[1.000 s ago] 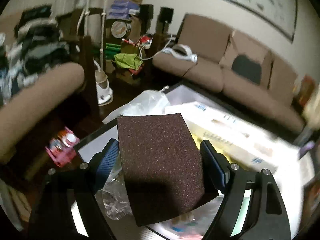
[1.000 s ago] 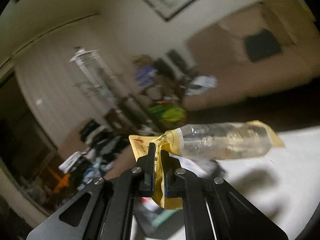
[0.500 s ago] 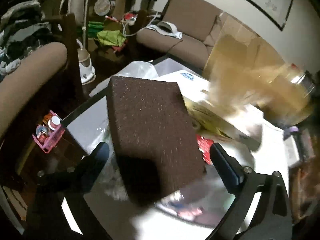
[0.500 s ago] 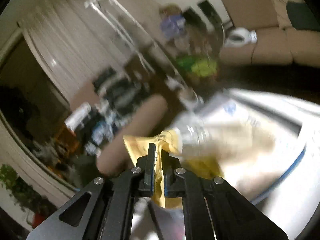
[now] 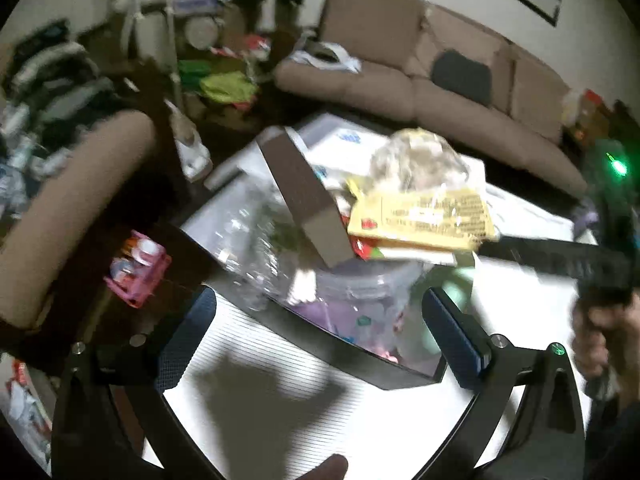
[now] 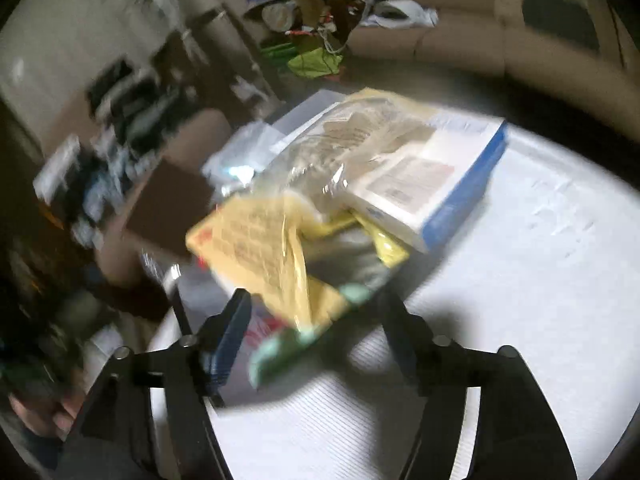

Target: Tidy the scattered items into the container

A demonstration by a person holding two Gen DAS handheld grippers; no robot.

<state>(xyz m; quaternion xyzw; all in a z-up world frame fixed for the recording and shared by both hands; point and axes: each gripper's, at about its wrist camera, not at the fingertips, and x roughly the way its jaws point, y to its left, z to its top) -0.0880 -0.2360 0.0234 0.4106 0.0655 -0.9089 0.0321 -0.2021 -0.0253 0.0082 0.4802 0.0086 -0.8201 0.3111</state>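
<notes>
My left gripper (image 5: 320, 326) stands wide open with nothing between its fingers, hovering above the near rim of the dark-edged container (image 5: 360, 354). A brown sponge block (image 5: 304, 192) leans tilted among the container's contents. Beside it lies a clear bag with a yellow label (image 5: 420, 204), on top of the pile. My right gripper (image 6: 316, 332) has its jaws opening. The yellow-labelled bag (image 6: 260, 248) hangs blurred with its lower end between the fingers, and the pads do not press on it. The brown sponge block (image 6: 168, 208) shows at the left there.
A white and blue box (image 6: 432, 176) lies in the pile behind the bag. Crumpled clear plastic (image 5: 248, 232) fills the container's left side. The white tabletop (image 6: 520, 280) spreads to the right. A brown sofa (image 5: 440, 80) and a pink basket (image 5: 138, 272) on the floor stand beyond.
The left gripper opened and let the brown sponge block drop into the container, then pulled back. The right gripper swung down over the pile and released the yellow-labelled bag.
</notes>
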